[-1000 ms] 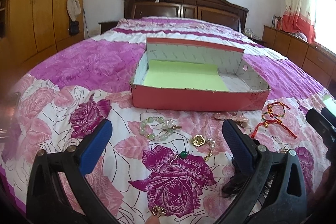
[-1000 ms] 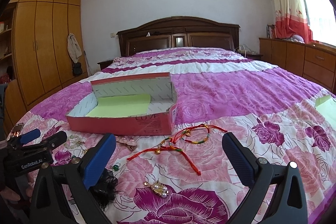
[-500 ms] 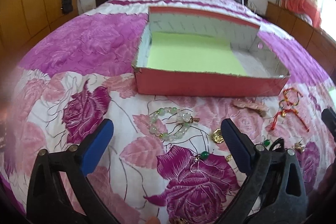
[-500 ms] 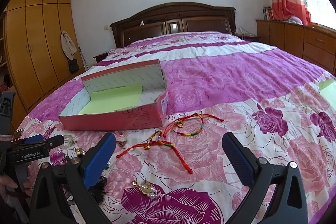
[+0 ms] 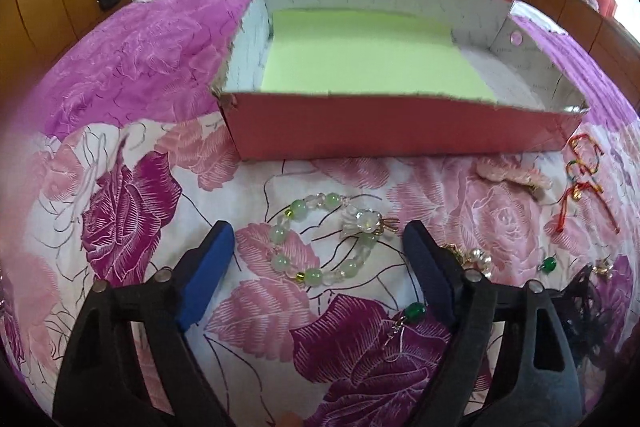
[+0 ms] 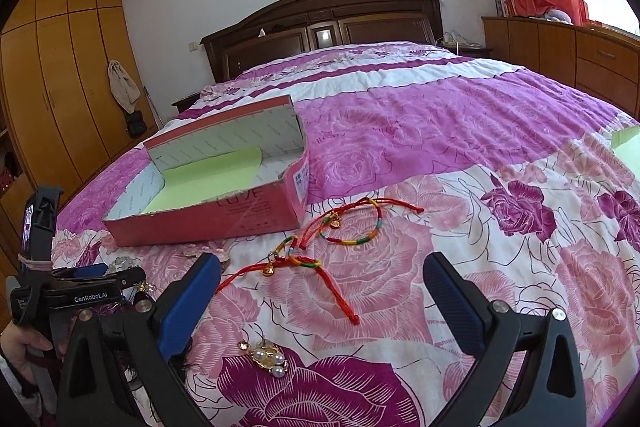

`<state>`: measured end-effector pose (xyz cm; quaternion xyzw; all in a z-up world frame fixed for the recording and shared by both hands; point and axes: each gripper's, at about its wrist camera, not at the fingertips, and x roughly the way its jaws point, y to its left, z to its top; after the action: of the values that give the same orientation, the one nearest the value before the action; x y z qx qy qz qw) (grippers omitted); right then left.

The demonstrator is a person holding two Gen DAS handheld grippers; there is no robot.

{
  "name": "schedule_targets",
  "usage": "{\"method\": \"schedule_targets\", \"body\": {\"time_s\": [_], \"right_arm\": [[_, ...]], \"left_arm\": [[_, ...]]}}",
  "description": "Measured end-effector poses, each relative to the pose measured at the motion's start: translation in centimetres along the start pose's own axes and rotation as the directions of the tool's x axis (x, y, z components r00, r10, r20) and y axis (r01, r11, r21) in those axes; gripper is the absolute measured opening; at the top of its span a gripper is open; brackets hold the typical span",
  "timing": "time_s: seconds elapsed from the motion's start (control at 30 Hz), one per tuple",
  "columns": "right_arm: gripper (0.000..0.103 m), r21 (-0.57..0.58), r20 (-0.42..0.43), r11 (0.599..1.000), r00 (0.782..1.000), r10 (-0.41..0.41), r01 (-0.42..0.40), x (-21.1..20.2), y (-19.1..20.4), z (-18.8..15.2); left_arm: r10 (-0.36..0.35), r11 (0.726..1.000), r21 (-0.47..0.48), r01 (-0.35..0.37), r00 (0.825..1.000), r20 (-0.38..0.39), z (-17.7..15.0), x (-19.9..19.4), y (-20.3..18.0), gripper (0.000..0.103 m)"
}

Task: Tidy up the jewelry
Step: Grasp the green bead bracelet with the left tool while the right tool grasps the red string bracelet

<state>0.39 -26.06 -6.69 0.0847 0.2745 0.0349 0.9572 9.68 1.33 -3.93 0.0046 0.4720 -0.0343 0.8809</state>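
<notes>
I found the left hand-held gripper [image 5: 318, 259] angled down over the bedspread [image 5: 132, 155], its jaws fairly wide but just having been closing, with the green bead bracelet [image 5: 320, 247] lying between the blue pads [image 5: 208, 275] and not yet pinched. No pad touched the beads as far as I could see. The right hand-held gripper [image 6: 320, 291] stood wide apart and carried nothing; the red cord bracelets [image 6: 316, 247] lay on the bedspread ahead of it, between its fingers in the picture but untouched.

I judged the step in hand to be the pickup of the bead bracelet, with the task at its start: the red box [image 5: 400, 131] beyond the bracelet showed only a pale green liner [image 5: 372, 55] and no jewelry inside. The next move, in my judgement, called for lowering the left jaws onto the soft quilt and closing on one side of the loop, since beads roll and the cloth gives way.

Other pieces lay nearby: a pearl brooch [image 6: 268, 357], a green drop earring [image 5: 414, 311] by the right pad, a pink hair clip [image 5: 512, 177] just before the box.

Writing I could read: "GenRobot.AI" on the left unit as seen from the right camera [image 6: 91, 298]. Faint lettering on the box front appeared to read "LOVE"; the end label was too small to make out.
</notes>
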Motion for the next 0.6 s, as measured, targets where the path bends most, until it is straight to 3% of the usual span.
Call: {"method": "schedule_targets", "body": {"time_s": [0.17,0.4,0.6], "right_arm": [[0.103,0.000,-0.004,1.000,1.000,0.001,-0.001,0.1,0.0,0.0],[0.102,-0.005,-0.037,1.000,0.999,0.000,-0.001,0.4,0.0,0.1],[0.093,-0.010,-0.090,1.000,0.996,0.028,-0.029,1.4,0.1,0.4]], "left_arm": [[-0.004,1.000,-0.009,0.004,0.999,-0.046,0.4,1.0,0.0,0.082],[-0.013,1.000,-0.002,0.013,0.999,-0.045,0.7,1.1,-0.4,0.080],[-0.007,1.000,0.010,0.007,1.000,0.017,0.4,-0.6,-0.3,0.040]]}}
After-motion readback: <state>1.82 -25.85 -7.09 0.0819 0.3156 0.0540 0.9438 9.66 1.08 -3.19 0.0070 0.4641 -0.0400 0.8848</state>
